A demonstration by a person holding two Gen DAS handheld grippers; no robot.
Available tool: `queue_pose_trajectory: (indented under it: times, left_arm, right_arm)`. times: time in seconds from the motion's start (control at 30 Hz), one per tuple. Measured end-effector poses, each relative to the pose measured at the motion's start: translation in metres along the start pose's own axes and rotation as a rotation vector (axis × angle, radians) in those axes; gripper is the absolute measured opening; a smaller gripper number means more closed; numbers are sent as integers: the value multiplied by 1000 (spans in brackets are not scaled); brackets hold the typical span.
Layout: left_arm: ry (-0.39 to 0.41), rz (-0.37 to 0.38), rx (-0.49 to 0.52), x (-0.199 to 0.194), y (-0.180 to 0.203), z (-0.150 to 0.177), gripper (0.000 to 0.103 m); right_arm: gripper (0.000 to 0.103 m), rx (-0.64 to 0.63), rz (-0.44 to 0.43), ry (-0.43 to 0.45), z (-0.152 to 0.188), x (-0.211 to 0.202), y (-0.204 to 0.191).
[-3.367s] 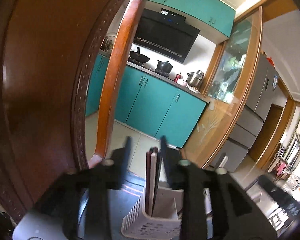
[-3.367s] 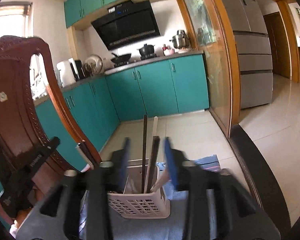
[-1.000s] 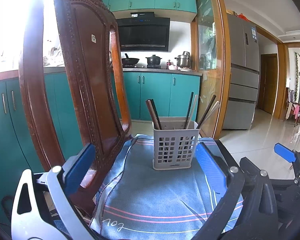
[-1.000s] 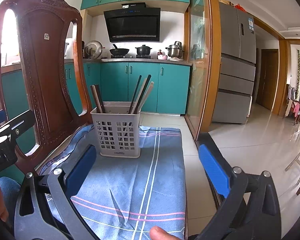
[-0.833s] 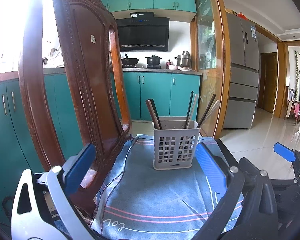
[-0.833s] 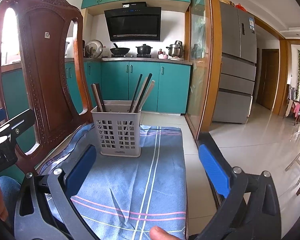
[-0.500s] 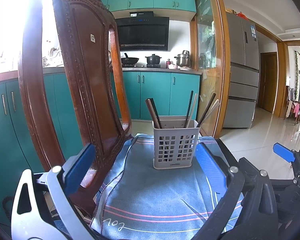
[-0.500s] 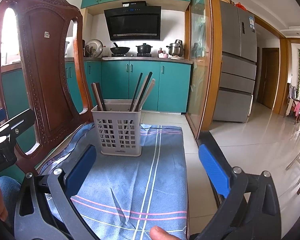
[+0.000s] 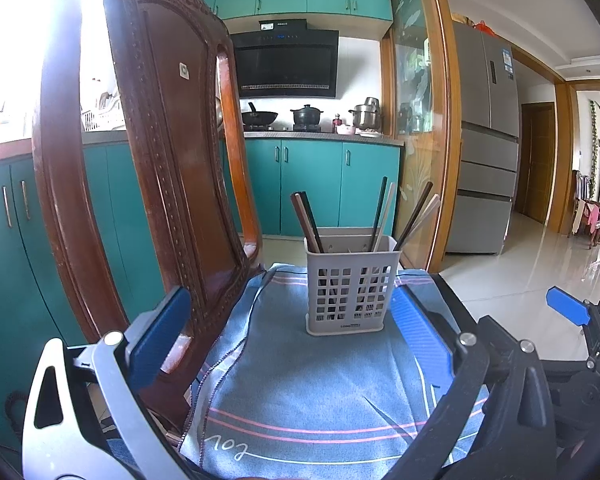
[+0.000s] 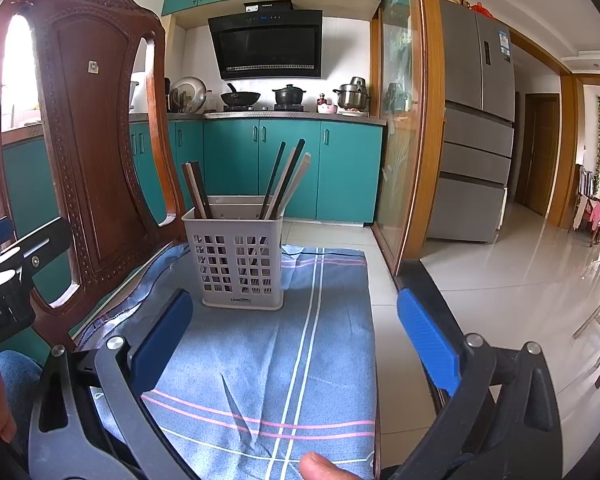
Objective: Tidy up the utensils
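Chopsticks stood in the utensil basket; we held left tongs and right tongs level, both wide, empty.

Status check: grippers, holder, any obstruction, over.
Left gripper open, right gripper open, both empty. Grey perforated plastic holder upright on blue striped cloth, chopsticks inside. Nothing blocking.

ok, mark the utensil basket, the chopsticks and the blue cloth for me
utensil basket (image 10: 240,264), right wrist view, front perforated wall.
chopsticks (image 10: 286,184), right wrist view, shaft of a dark stick above the rim.
blue cloth (image 9: 312,376), left wrist view, bare middle area.
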State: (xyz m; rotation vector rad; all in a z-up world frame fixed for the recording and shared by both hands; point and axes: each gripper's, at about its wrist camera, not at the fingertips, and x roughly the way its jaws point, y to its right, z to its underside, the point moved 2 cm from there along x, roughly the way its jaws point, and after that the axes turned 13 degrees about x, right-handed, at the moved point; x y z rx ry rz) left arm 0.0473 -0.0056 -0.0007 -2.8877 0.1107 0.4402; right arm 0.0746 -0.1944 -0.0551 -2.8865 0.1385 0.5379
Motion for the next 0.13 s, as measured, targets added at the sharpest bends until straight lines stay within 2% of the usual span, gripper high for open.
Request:
queue_pose_trajectory:
  times: [0.1, 0.13]
  left_arm:
    - [-40, 22, 6, 11, 2, 3, 100]
    - [-75, 49, 3, 20, 3, 4, 100]
  right_arm:
    - [100, 13, 7, -33, 1, 10, 2]
    - [100, 28, 16, -72, 1, 20, 5]
